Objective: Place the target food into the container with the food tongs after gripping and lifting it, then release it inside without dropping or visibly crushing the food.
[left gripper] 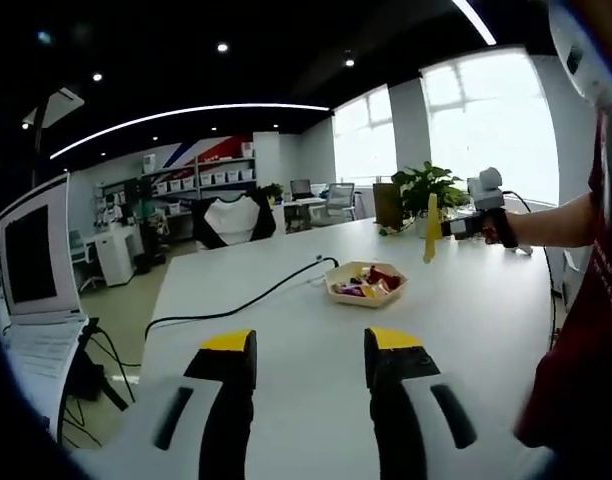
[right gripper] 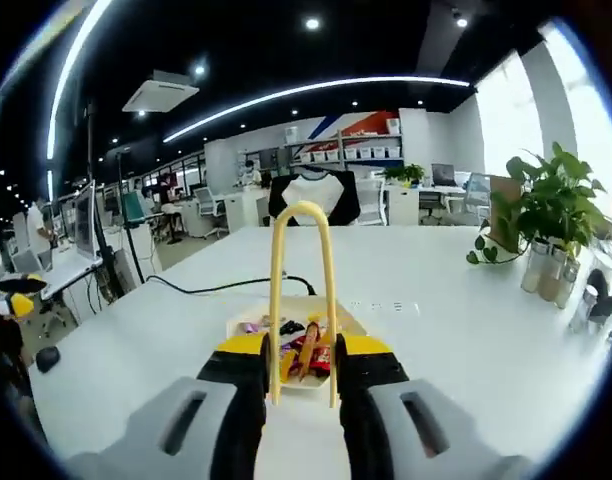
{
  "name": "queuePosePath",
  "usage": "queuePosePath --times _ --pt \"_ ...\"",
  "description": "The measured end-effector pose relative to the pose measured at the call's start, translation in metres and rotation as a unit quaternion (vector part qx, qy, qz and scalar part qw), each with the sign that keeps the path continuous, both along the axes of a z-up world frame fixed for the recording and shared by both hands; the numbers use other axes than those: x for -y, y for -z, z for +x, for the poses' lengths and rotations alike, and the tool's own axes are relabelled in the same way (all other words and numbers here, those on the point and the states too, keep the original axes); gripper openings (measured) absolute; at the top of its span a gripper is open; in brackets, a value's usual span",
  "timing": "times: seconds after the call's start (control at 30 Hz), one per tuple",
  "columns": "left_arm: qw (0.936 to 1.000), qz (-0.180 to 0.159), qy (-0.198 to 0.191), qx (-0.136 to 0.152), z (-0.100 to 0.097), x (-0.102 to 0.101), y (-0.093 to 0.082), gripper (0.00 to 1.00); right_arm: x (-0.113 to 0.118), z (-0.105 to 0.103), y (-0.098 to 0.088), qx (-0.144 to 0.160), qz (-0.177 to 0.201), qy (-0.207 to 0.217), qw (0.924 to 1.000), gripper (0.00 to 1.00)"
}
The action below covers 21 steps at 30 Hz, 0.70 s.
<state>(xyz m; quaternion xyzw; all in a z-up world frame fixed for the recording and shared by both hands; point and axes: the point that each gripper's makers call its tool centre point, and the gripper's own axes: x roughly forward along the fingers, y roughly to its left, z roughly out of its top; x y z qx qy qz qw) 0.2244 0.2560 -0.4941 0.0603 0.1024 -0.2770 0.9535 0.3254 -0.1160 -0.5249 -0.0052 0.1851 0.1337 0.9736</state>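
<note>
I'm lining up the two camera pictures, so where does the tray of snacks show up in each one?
Left gripper view: the tray of snacks sits right of centre on the white table, beyond the left gripper.
Right gripper view: the tray lies low at centre, behind the yellow tongs clamped in the right gripper.
Shared landmark: the black cable beside the tray.

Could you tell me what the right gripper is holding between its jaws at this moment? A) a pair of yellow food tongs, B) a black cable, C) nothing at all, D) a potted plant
A: in the right gripper view, the right gripper has its jaws closed on the yellow food tongs, whose looped end rises above the tray of snacks on the white table.
</note>
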Motion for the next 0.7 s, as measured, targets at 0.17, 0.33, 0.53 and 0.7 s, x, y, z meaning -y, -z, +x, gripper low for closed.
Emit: queuePosePath --times 0.17,0.33,0.53,0.7 --pt "0.9997 -0.010 0.021 -0.001 0.002 0.008 0.000 0.46 0.025 -0.035 0.038 -0.095 0.016 0.044 0.9944 0.23" --pt "0.9995 -0.004 0.031 0.002 -0.002 0.013 -0.001 0.46 0.041 -0.049 0.069 -0.141 0.006 0.074 0.9872 0.23" --pt "0.9996 0.004 0.027 -0.010 -0.015 0.005 0.007 0.44 0.041 -0.047 0.096 -0.155 -0.002 0.092 0.9836 0.23" --pt "0.9998 0.007 0.008 -0.014 -0.022 -0.006 0.007 0.44 0.039 -0.028 0.109 -0.104 -0.037 0.107 0.9881 0.24"
